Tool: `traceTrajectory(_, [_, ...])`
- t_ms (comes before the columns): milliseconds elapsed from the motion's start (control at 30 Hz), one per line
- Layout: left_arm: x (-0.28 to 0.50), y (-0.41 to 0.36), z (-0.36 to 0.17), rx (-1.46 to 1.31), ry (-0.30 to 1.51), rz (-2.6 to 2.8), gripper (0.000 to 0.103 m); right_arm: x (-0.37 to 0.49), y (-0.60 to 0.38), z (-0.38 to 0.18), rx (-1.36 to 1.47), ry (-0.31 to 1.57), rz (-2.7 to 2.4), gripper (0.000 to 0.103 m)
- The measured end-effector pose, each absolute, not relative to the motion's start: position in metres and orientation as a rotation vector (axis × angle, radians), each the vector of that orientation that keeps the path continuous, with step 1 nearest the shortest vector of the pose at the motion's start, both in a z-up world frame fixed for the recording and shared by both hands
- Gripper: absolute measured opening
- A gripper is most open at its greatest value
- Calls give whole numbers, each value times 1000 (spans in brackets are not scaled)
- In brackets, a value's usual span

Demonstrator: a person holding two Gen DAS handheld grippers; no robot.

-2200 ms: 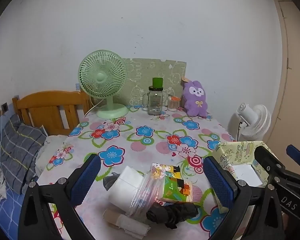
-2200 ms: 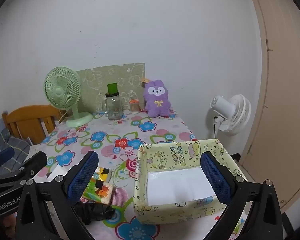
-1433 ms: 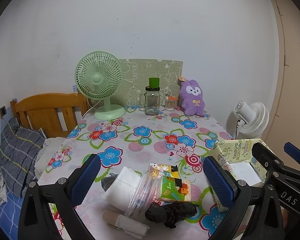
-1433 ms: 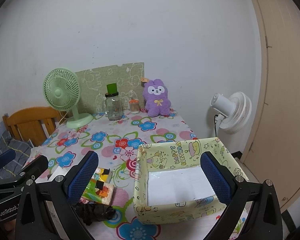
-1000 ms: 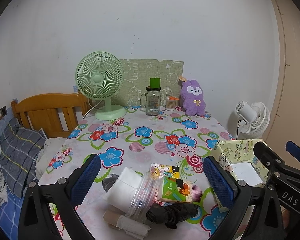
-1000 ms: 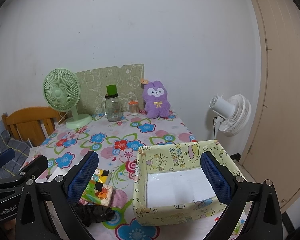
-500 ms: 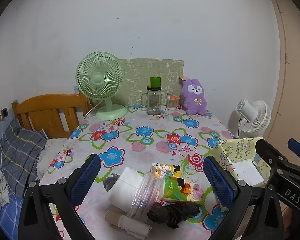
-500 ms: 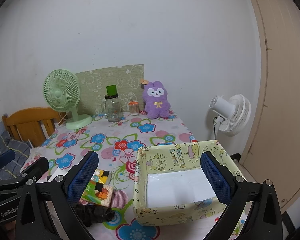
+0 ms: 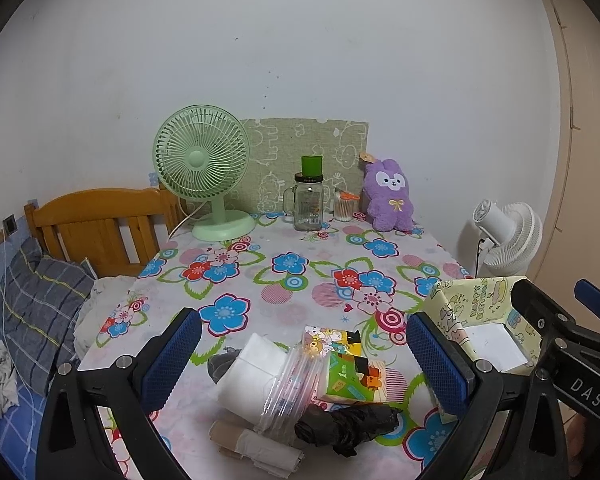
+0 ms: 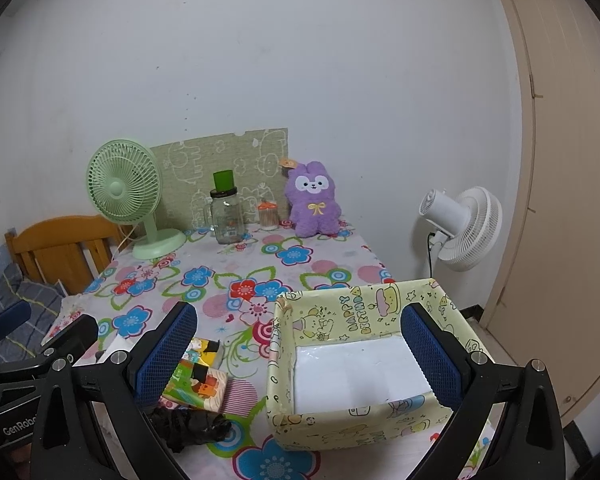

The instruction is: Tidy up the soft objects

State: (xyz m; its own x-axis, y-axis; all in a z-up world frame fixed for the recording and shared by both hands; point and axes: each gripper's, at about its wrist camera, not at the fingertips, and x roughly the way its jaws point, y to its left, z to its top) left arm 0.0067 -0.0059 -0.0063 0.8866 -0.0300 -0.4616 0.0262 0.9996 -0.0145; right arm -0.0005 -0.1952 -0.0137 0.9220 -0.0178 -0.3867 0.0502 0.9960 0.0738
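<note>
A: Left wrist view: left gripper [image 9: 304, 360] spread wide, two blue-padded fingers [image 9: 171, 356], nothing held, nothing touched. Hovering over a heap at the near edge of the desk [image 9: 300, 256].

B: Counted in the heap?

A: One white tissue roll [image 9: 252, 376], one clear plastic bag [image 9: 290, 388], one colourful tissue pack [image 9: 348, 376], one crumpled black bag [image 9: 346, 426], one small wrapped roll [image 9: 256, 446]. All bunched together, touching or overlapping.

B: Right wrist view?

A: Right gripper [image 10: 300, 360] likewise wide apart, two fingers [image 10: 430, 360], empty, touching nothing. Poised above one yellow patterned box [image 10: 364, 416], white inside, no contents visible. Box just right of the tissue pack [image 10: 196, 384] and black bag [image 10: 188, 428].

B: Farther out?

A: Along the far wall: one green fan [image 10: 126, 204], one glass jar [image 10: 228, 216] with a green cup [image 10: 224, 181] on top, one small jar [image 10: 269, 212], one purple plush bunny [image 10: 314, 200] sitting upright, one green patterned board [image 10: 224, 172] behind. One white fan [image 10: 466, 228] beyond the desk on the right. Wooden headboard [image 9: 96, 224] and plaid pillow [image 9: 40, 304] off to the left.
</note>
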Motion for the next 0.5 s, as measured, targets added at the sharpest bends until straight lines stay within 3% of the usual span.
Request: traceTrajectory(500, [7, -7, -5, -7, 480, -36, 103, -1, -196, -12, 83, 389, -41, 103])
